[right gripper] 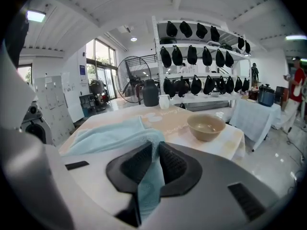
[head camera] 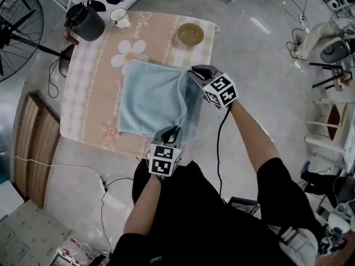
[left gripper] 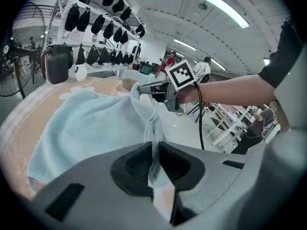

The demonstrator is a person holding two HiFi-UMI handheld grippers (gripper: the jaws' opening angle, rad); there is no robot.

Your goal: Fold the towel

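The tabletop (head camera: 83, 93) wears a peach flowered cloth, and the pale blue towel (head camera: 150, 98) lies spread across its middle, its right edge lifted. The left gripper (head camera: 173, 131) pinches that edge's near corner, jaws pressed onto the fabric. The right gripper (head camera: 194, 72) clamps the far corner. Black jug (head camera: 86, 21) at the far left corner, tan bowl (head camera: 190, 34) far right, white mug (head camera: 119, 17) between.

Large lab hall: shelving rack (right gripper: 201, 38), standing fan (right gripper: 130, 78)

Blk short-sleeve top (head camera: 211, 215), grey L claw (head camera: 176, 129) & R claw (head camera: 195, 71), b/w marker cubes (head camera: 165, 159), blk cable (head camera: 218, 148)
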